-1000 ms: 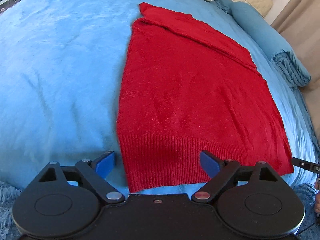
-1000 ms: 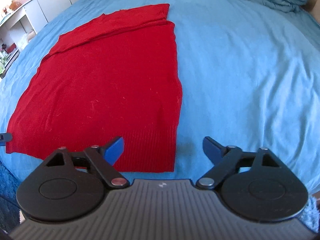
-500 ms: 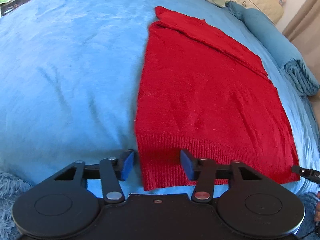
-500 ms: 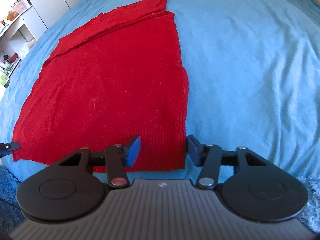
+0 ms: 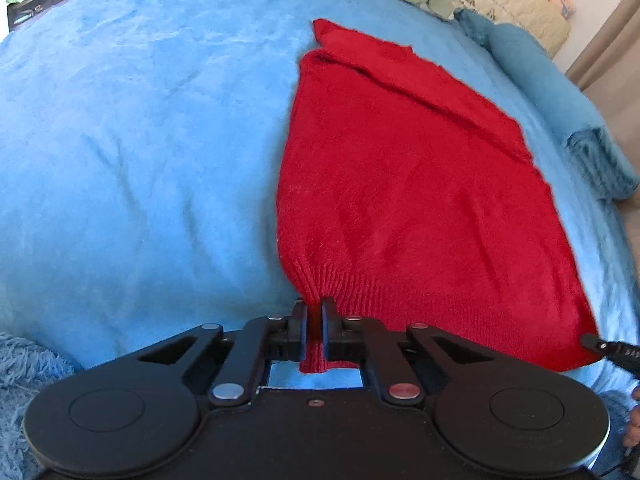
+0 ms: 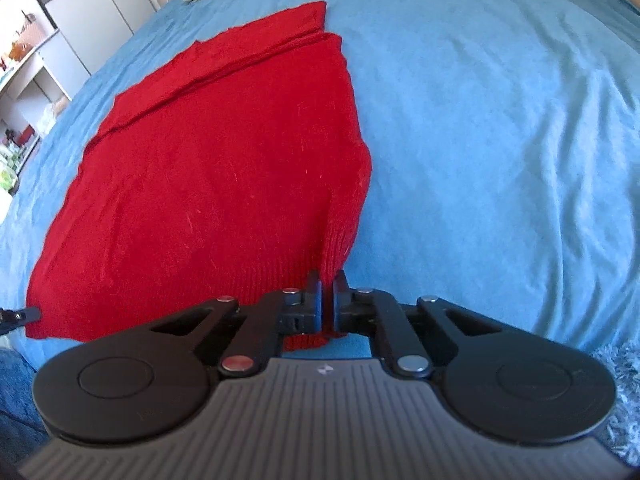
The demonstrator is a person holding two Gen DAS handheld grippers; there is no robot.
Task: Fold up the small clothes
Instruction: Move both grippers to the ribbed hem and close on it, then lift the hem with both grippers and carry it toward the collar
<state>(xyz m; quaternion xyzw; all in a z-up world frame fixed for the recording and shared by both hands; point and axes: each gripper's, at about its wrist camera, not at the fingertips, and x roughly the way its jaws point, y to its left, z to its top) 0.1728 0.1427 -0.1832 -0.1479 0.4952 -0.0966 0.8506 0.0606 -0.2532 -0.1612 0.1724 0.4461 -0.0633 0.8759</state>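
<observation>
The red sweater [image 5: 420, 200] is fuzzy knit with a ribbed hem; the bed [image 5: 140, 140] wears soft, matt blue plush; the tongs [image 5: 315, 312] are matt black plastic.

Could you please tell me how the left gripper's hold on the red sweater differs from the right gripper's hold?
The left gripper pinches the left corner of the red sweater at its ribbed hem; the right gripper pinches the right corner. The fabric puckers into a taller ridge above the right gripper, and only a small gather above the left gripper. Both are shut on the hem near the edge of the blue bedspread.
</observation>
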